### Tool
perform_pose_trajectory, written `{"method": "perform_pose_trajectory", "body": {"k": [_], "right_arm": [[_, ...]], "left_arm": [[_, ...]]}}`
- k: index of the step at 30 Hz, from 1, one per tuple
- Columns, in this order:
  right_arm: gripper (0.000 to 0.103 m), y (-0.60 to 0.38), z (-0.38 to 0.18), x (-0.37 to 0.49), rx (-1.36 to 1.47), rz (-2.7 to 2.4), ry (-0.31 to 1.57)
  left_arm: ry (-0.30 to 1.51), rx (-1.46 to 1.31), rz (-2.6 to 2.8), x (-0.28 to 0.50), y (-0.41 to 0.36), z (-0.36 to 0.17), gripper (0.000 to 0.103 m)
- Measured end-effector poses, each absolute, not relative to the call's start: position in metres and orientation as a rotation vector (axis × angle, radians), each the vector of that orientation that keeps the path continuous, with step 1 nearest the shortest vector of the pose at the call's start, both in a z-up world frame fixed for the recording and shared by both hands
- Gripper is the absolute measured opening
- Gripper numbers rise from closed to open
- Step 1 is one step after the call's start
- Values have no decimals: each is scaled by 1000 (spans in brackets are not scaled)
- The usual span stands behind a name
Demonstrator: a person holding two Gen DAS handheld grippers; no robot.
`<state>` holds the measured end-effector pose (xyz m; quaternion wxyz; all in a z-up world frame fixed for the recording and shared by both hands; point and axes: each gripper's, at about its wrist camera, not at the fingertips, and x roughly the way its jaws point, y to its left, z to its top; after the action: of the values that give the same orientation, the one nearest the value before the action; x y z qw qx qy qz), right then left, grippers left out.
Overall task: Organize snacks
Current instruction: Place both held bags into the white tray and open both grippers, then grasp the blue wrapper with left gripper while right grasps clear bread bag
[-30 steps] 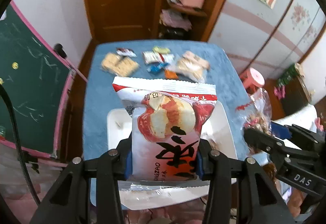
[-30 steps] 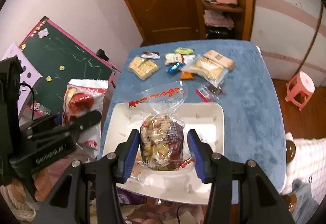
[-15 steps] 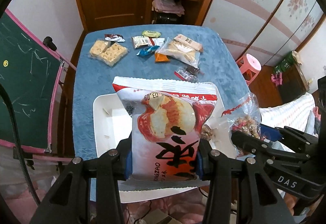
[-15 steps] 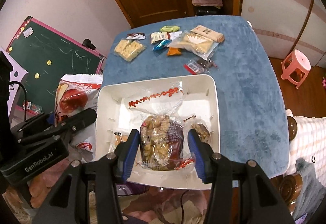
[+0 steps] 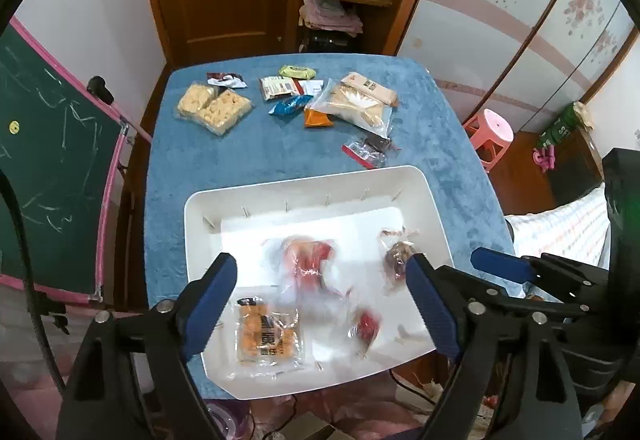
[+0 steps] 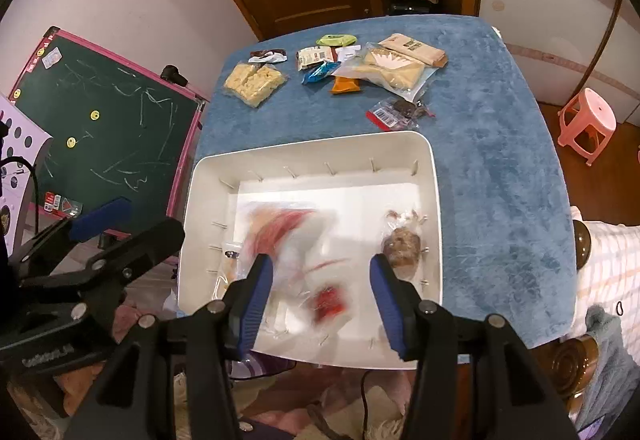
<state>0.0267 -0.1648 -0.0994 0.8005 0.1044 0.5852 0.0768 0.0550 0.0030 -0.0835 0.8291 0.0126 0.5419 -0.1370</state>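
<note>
A white tray (image 5: 192,216) (image 6: 434,168) sits at the near end of the blue table. Both grippers hover open and empty above it: my left gripper (image 5: 320,304) and my right gripper (image 6: 322,300). In the tray lie a motion-blurred red-and-white chip bag (image 5: 308,264) (image 6: 280,232), a blurred clear nut bag (image 5: 366,326) (image 6: 330,302), an orange cracker pack (image 5: 266,336) and a small brown snack bag (image 5: 398,258) (image 6: 402,242).
Several loose snacks lie at the table's far end: rice crackers (image 5: 214,108) (image 6: 256,80), a large clear bag (image 5: 356,106) (image 6: 388,70), small packets (image 5: 288,86), a dark packet (image 5: 368,150) (image 6: 396,112). A chalkboard (image 6: 104,128) stands left, a pink stool (image 5: 492,134) right.
Both grippers have opened and let go of their bags. The chip bag and the nut bag have dropped into the tray and are still blurred from moving.
</note>
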Motion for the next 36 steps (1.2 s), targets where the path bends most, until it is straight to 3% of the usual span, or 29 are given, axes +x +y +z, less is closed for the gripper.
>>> {"method": "perform_pose_trajectory", "body": {"k": [36], "right_arm": [[51, -156, -95, 37, 195, 188, 1239]], "left_arm": [[1145, 8, -226, 65, 12, -81, 88]]}}
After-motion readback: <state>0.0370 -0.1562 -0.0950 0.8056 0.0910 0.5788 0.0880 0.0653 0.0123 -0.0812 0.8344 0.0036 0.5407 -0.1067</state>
